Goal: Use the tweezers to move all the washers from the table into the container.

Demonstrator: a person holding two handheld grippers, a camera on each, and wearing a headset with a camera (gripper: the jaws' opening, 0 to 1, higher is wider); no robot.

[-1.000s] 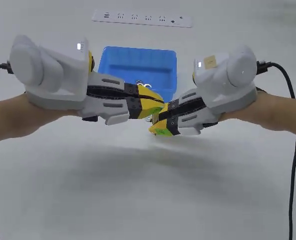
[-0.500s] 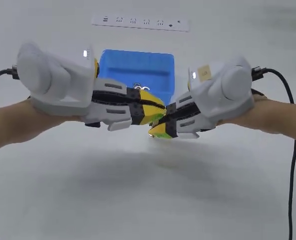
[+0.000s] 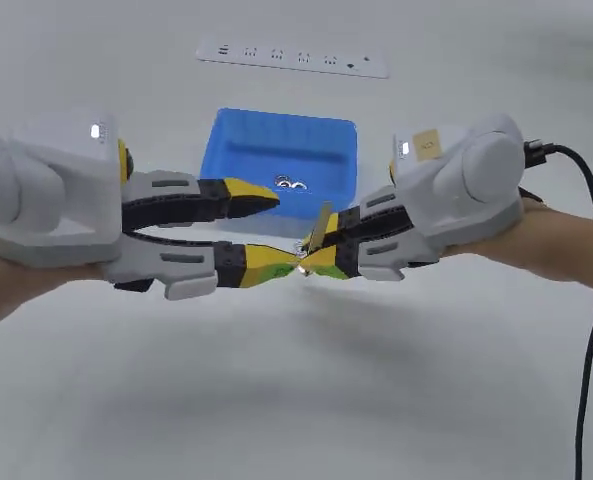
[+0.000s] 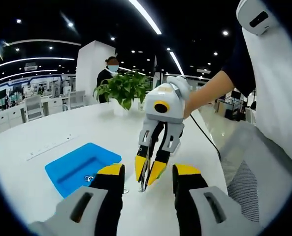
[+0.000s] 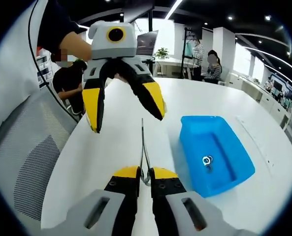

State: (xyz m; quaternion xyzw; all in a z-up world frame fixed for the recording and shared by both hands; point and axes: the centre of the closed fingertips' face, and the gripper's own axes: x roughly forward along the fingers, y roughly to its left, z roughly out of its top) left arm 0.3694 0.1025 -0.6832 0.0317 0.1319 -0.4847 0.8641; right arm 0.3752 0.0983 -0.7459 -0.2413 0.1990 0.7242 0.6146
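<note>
Right gripper [image 3: 313, 262] is clamping tweezers [image 3: 319, 228]; left gripper [image 3: 276, 232], jaws apart, is overlapping container [image 3: 238, 140], perhaps two washers [image 3: 291, 184] inside; power strip [image 3: 291, 58] at 12 o'clock.

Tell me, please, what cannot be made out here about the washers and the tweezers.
- Washers in the container: too small to count in any view.
- Tweezers tips: too thin in each view to show whether they hold a washer.
- Table before the container: head view, covered by the left gripper and right gripper, so leftover washers cannot be told.
</note>
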